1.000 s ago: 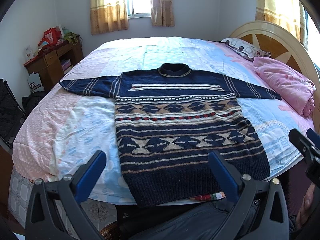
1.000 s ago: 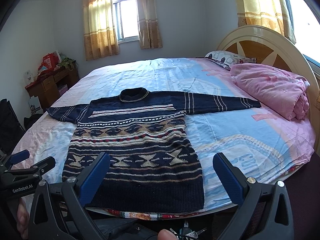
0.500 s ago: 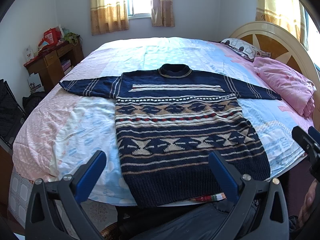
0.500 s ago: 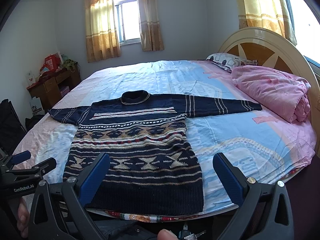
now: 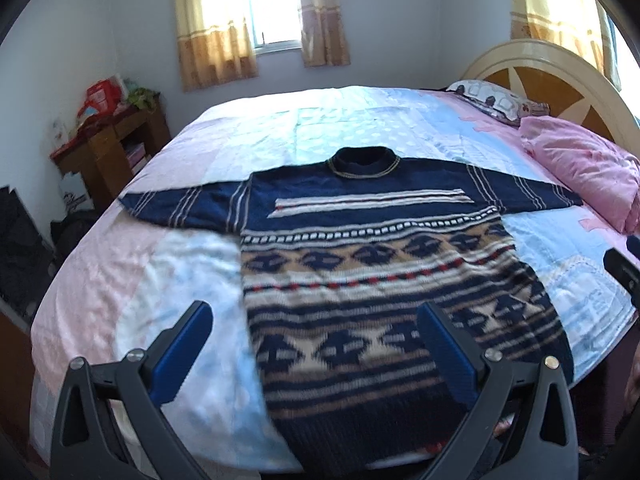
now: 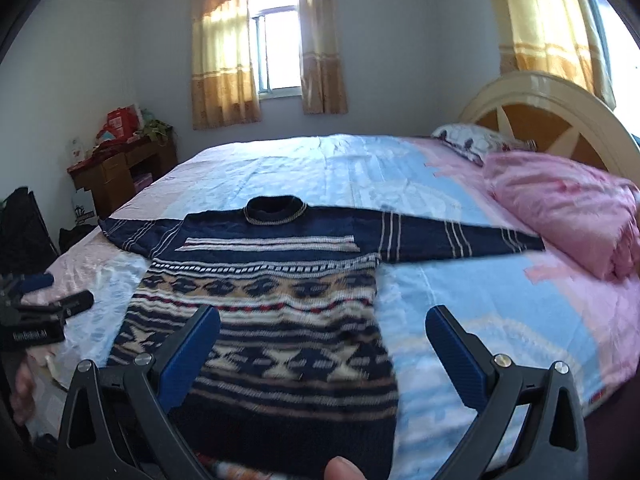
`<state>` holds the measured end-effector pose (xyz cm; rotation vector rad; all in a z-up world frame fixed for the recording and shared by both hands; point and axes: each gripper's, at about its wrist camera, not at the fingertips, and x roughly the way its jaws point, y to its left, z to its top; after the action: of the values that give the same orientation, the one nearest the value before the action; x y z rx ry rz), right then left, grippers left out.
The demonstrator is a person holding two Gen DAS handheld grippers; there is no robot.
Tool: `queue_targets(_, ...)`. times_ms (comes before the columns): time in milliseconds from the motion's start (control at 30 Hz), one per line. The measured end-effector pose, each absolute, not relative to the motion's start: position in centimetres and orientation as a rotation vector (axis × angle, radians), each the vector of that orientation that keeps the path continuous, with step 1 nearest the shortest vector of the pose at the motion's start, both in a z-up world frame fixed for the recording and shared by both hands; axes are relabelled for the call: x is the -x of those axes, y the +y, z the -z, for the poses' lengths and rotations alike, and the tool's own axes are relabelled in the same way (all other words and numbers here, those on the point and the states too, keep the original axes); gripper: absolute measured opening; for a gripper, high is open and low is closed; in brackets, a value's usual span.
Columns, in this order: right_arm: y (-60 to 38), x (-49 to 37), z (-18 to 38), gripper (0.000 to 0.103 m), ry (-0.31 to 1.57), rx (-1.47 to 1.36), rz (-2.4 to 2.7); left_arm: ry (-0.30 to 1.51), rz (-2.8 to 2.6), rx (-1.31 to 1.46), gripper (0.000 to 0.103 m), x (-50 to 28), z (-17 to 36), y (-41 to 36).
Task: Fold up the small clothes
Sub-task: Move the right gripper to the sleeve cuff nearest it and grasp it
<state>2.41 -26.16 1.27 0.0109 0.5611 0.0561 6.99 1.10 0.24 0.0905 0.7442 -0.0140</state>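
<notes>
While the sweater [image 5: 372,280] is spread flat on the bed [image 5: 168,280], sleeves out at 9 and 3 o'clock, its hem is seen beyond both wide-open, empty grippers: left gripper [image 5: 312,344], right gripper [image 6: 324,344].

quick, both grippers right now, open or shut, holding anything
Left gripper: open, holding nothing, above the navy patterned knit sweater lying flat on the bed.
Right gripper: open, holding nothing, also clear of the sweater.
</notes>
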Motion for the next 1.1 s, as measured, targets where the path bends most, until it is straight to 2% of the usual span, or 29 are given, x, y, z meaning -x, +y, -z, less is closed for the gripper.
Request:
queue_targets(700, -39.9, -20.3, 5.2, 0.101, 0.650, -0.118, 0.119, 0.799, 0.070, -0.228, 0.103, -25.7, 6.2, -3.1)
queue_targets(800, -42.5, -22.3, 5.8, 0.096, 0.655, -0.144, 0.157, 0.809, 0.056, -0.222, 0.103, -27.9, 7.0, -3.4)
queue_targets(867, -44.3, -23.5, 6.3, 0.089, 0.669, -0.152, 0.185, 0.820, 0.044, -0.216, 0.103, -29.2, 7.6, -3.6)
queue_targets(1100, -51.2, -27.3, 8.2, 0.083, 0.710, -0.211, 0.299, 0.865, -0.011, -0.194, 0.103, -33.5, 10.4, -3.9)
